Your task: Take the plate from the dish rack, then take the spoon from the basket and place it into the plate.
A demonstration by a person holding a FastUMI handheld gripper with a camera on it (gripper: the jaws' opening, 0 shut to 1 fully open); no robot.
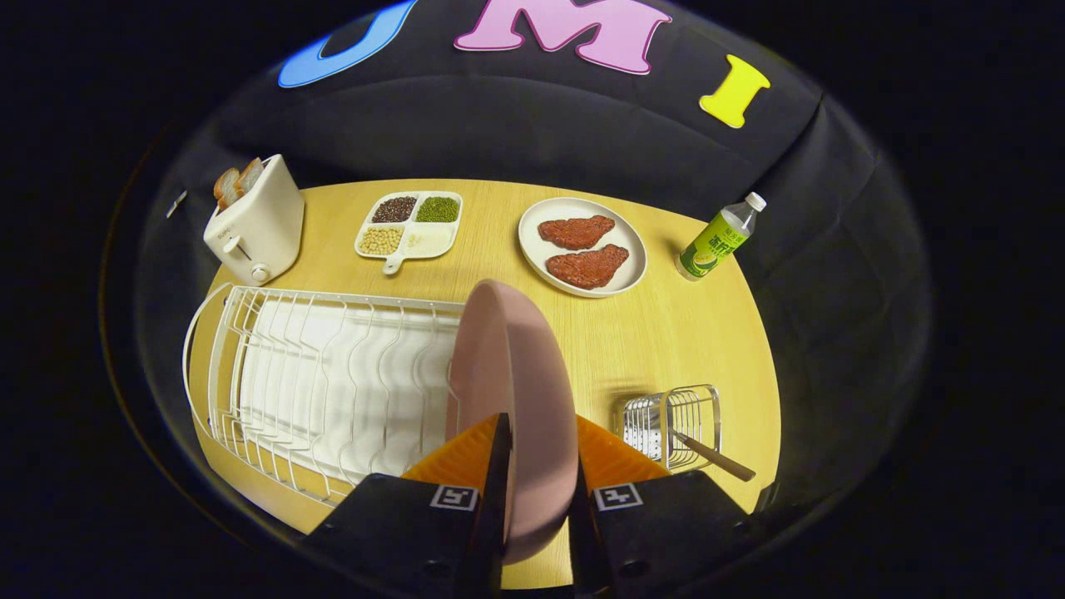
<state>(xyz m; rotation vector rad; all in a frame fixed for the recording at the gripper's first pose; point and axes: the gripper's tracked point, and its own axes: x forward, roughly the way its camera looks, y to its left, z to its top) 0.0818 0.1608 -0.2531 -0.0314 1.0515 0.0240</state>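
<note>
Clamped between both fingers of the tongs (537, 466), the pink plate (512, 374) stands on edge at the dish rack's (324, 374) right end. Thin-rim grip: it could slip or catch wires. Spoon (711, 456) waits in the basket (674, 420), near right.

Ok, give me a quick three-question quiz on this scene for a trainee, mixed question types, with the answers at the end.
1. True or false: the gripper has its fingers closed on the pink plate.
2. Where is the spoon? A) in the wire basket B) on the white plate C) in the dish rack
3. What sticks out of the toaster?

Key:
1. True; the plate stands on edge between both fingers.
2. A; its handle leans out over the rim.
3. Bread slices.
</note>
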